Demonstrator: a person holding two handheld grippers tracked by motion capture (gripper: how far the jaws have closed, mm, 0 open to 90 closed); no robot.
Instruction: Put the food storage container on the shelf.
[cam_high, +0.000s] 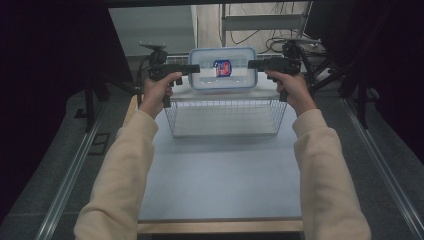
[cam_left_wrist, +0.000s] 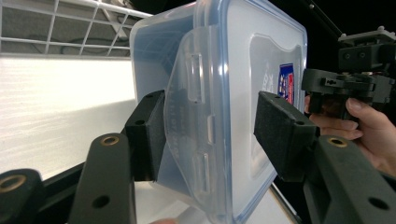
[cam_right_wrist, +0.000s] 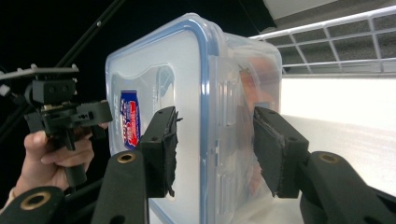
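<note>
A clear plastic container (cam_high: 222, 75) with a blue-rimmed lid and a red-and-blue label hangs on its edge over the far side of a white wire basket (cam_high: 225, 120). Its lid faces me. My left gripper (cam_high: 196, 68) clamps its left end and my right gripper (cam_high: 251, 64) clamps its right end. In the left gripper view the pads (cam_left_wrist: 149, 135) squeeze the container (cam_left_wrist: 233, 70) from base to lid, and the right gripper (cam_left_wrist: 345, 84) shows beyond it. In the right gripper view the jaws grip the container (cam_right_wrist: 187, 70) the same way, with the left gripper (cam_right_wrist: 65, 112) behind.
The basket stands at the far end of a pale blue table (cam_high: 220, 175). Metal rails (cam_high: 70, 175) run along both sides. Black stand legs (cam_high: 90, 100) and dark curtains flank the table, and cables lie on the floor behind.
</note>
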